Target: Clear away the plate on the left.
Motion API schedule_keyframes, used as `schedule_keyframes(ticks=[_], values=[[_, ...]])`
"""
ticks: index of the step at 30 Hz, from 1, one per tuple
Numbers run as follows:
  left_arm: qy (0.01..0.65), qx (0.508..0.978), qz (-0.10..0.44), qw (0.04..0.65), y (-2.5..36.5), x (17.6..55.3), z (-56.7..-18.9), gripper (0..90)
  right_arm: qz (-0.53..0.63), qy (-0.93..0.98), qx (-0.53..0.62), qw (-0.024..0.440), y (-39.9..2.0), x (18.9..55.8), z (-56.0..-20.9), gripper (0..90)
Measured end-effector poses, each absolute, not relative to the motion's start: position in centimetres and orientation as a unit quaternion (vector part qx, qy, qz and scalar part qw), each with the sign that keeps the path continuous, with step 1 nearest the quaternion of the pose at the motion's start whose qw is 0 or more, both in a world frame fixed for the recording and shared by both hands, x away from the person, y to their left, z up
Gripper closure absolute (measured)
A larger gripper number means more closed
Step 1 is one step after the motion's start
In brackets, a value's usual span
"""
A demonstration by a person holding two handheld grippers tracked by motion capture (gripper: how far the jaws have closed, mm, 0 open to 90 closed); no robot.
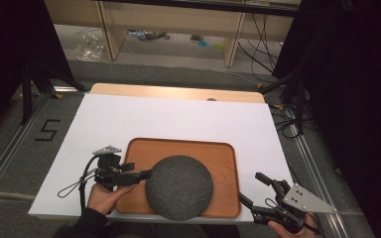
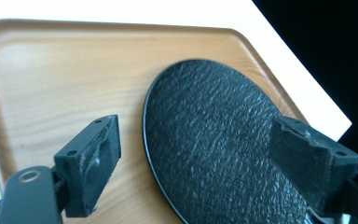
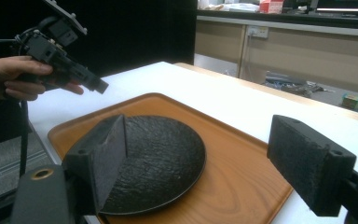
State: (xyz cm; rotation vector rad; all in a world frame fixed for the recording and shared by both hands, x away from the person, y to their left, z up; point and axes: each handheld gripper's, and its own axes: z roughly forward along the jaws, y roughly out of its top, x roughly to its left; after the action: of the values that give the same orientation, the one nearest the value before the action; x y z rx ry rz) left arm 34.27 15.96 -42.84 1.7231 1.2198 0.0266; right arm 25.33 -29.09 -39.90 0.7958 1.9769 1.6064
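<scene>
A dark, round, rough-surfaced plate (image 1: 178, 188) (image 2: 214, 140) (image 3: 158, 154) lies flat in a wooden tray (image 1: 223, 153) (image 2: 65, 70) (image 3: 242, 177) near the table's front edge. My left gripper (image 1: 145, 175) (image 2: 196, 126) (image 3: 98, 86) hangs above the tray's left side, pointing at the plate's left rim. It is open, and its pads are clear of the plate. My right gripper (image 1: 252, 188) (image 3: 200, 123) is off the tray's front right corner, open with nothing between its fingers.
The tray rests on a white sheet (image 1: 178, 119) that covers the wooden table (image 1: 178, 91). Black curtains (image 1: 357, 99) stand on both sides. The left gripper's cable (image 1: 72, 188) loops over the sheet's front left corner.
</scene>
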Motion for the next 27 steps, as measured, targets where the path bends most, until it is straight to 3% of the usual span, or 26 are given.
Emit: schedule_keyframes(ticks=[5,27], values=[[0.487,0.701,0.056,0.518,16.6,33.6,-41.9,16.1,0.585,0.720,0.290,0.235,-29.1,25.3,-39.9,21.2],[0.432,0.661,0.155,0.593,19.9,30.5,-39.6,16.5,0.585,0.720,0.290,0.235,-29.1,25.3,-39.9,21.1]])
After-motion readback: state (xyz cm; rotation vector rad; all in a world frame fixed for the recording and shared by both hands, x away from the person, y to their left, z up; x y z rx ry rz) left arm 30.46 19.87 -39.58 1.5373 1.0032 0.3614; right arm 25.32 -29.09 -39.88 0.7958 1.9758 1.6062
